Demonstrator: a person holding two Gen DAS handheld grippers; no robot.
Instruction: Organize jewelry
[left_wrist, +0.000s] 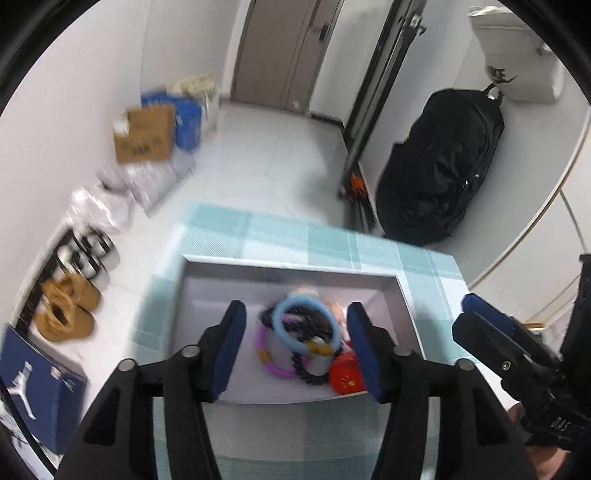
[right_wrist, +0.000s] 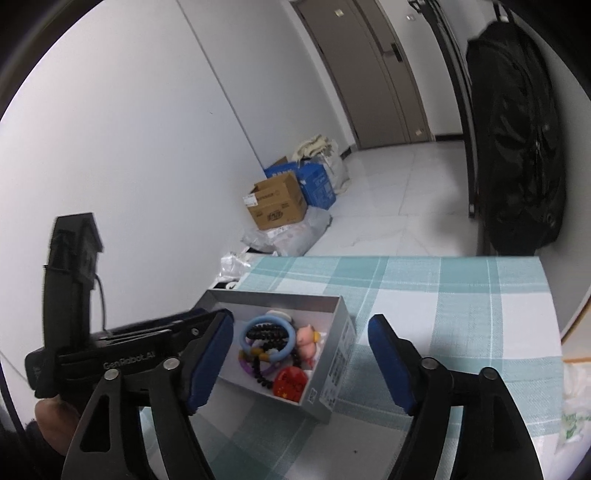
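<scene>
A grey open box (left_wrist: 207, 280) (right_wrist: 332, 332) sits on the teal checked tablecloth (right_wrist: 443, 295). It holds a light-blue ring (left_wrist: 284, 314) (right_wrist: 291, 336), a purple bracelet (left_wrist: 275, 367) (right_wrist: 245, 363), black bead bracelets (left_wrist: 308, 374) (right_wrist: 266, 334), a red round charm (left_wrist: 345, 376) (right_wrist: 291, 382) and a pink pig figure (right_wrist: 306, 339). My left gripper (left_wrist: 295, 350) is open and empty above the box. My right gripper (right_wrist: 299, 360) is open and empty above the box's near right corner, and its blue-padded tip shows in the left wrist view (left_wrist: 484, 314).
The table (left_wrist: 295, 236) ends at the far side over a white tiled floor (right_wrist: 388, 199). A black bag (left_wrist: 439, 166) hangs at the right. Cardboard and blue boxes (right_wrist: 280, 199), plastic bags and shoes (left_wrist: 66, 310) line the left wall. A white plastic bag (right_wrist: 572, 406) lies at the right.
</scene>
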